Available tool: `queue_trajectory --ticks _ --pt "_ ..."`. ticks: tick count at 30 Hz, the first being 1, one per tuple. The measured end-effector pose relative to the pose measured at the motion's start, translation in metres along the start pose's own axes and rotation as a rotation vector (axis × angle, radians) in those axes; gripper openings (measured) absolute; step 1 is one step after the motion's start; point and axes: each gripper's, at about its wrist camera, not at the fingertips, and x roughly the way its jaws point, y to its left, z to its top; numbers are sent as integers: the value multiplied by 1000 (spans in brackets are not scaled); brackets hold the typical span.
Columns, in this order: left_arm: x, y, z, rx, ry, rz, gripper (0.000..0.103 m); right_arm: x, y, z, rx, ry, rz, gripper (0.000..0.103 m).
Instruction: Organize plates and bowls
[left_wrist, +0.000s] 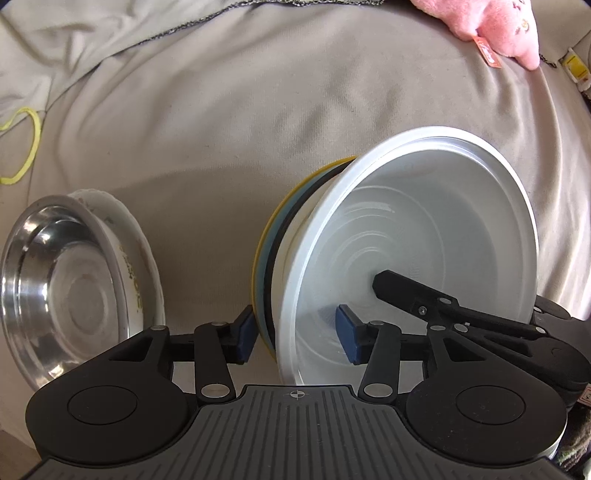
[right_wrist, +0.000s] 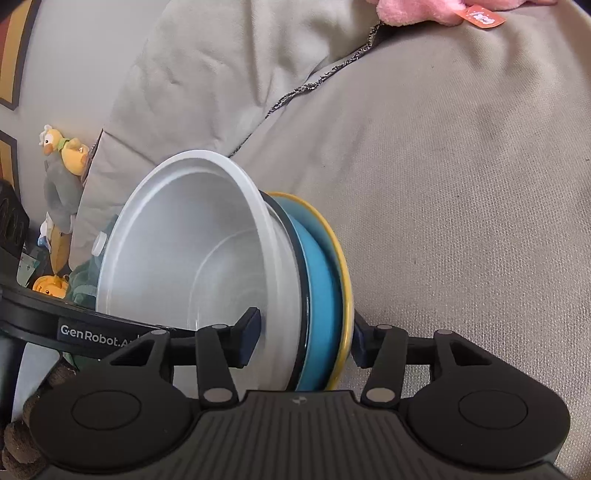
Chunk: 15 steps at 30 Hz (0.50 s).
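Two grippers straddle one nested stack on the grey bed cover. The left gripper (left_wrist: 297, 334) has one pad outside the yellow plate (left_wrist: 263, 236) and one inside the white bowl (left_wrist: 424, 236); whether its jaws press I cannot tell. The right gripper (right_wrist: 303, 334) seems clamped across the same stack. Keep the nest level, I judge, so nothing slides. Beyond, toward the cover's left edge, a steel bowl (left_wrist: 55, 288) sits in a patterned dish (left_wrist: 142, 266).

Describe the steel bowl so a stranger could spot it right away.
Start at the beige blanket and go left of the tilted bowl stack. The steel bowl sits nested in a white patterned dish. It is the only shiny metal piece.
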Motion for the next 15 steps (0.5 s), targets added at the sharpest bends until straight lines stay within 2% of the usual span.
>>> queue_trajectory --ticks 8,12,15 --pt "0 0 -3 14 -1 -19 52 1 -2 1 4 5 3 50" --pt "5 8 -4 -13 21 -77 54 1 -2 2 8 7 9 50" --pt "13 17 -2 -69 75 -151 55 2 -6 2 17 27 28 50"
